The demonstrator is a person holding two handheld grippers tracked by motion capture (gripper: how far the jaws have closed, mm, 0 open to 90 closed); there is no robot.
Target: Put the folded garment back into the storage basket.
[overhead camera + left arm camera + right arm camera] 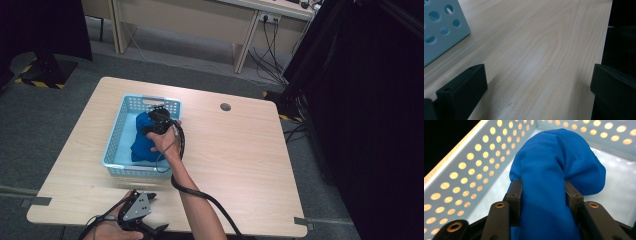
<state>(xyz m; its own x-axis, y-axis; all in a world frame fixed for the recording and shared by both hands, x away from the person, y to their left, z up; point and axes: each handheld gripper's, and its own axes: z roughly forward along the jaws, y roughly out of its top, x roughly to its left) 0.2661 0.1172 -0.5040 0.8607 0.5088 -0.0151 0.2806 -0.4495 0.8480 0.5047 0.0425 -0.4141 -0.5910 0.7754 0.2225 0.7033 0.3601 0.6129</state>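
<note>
Right tongs [543,195] are clamped on a bunched fold of smooth blue cloth [554,165], held up inside the pale blue plastic basket [126,109] with round perforated walls. Left tongs [537,85] sit wide apart, nothing between them, low over the light wood-grain worktop [544,37] just beside the basket's near corner.

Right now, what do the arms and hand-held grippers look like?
Both hand-held grippers are black. The left hand-held gripper carries a grey three-cornered plate and has blocky black jaws. The right hand-held gripper trails a thick black cable; its linkage shows brass-coloured rivets. Forearms are bare, no sleeves visible.
</note>
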